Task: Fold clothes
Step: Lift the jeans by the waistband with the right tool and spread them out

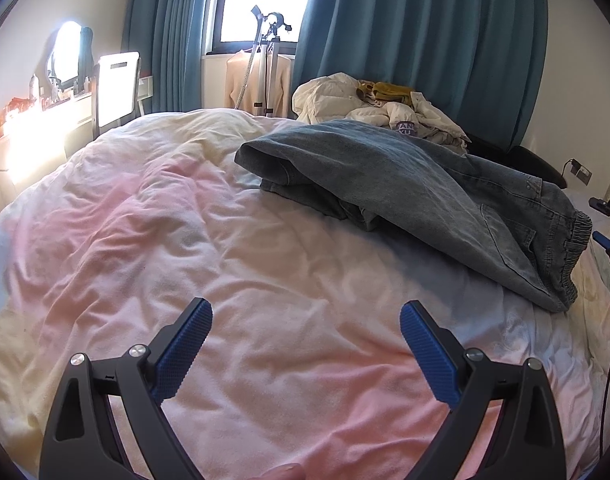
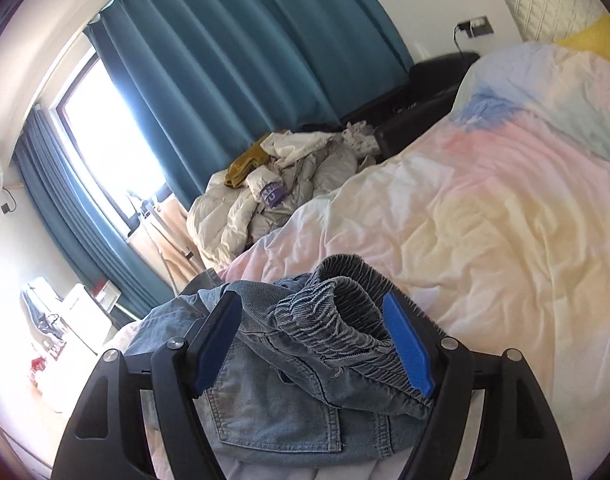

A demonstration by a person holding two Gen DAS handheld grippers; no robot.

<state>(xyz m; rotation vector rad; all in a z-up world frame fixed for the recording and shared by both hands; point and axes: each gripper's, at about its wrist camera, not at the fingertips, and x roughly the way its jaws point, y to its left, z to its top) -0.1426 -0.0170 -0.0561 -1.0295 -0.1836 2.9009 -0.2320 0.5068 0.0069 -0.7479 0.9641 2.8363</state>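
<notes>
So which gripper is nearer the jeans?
Right. The right gripper is open around the jeans waistband; the left gripper is over bare bedding, apart from them.

Item: jeans, one pair, faded blue-grey denim, gathered elastic waistband, stitched patch pocket facing up. State: folded over on itself, leg layers stacked, cuffed end toward the window, waistband end nearest my right side. The fold is loose, with a lower layer bunched and showing under the top one. Location: lying on my bed's pastel duvet, toward its right half.
</notes>
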